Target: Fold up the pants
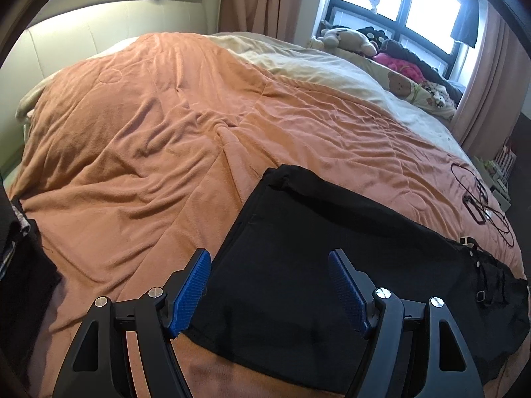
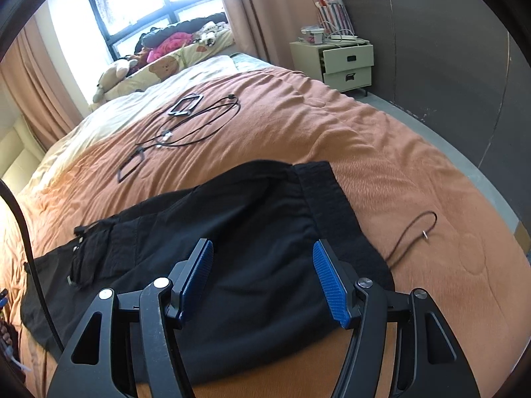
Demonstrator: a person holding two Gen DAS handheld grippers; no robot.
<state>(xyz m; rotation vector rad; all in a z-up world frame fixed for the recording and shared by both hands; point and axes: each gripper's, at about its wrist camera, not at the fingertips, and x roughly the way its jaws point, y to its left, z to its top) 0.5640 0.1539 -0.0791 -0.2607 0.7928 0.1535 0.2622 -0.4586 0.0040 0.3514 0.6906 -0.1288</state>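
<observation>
1. Daylight enters through the window [image 1: 398, 10], at one o'clock in the left wrist view and eleven o'clock in the right wrist view [image 2: 156, 3]; its panes are blown out to white.
2. The orange blanket [image 1: 149, 132] is evenly lit, with soft shadows in its wrinkles.
3. The black pants [image 2: 249, 248] read as a dark mass with little fold detail.
4. Fisheye distortion bends the bed and walls, and a black vignette rings each frame.
5. The blue pads [image 1: 192, 292] are sharp; the right wrist view is slightly soft around three o'clock.
</observation>
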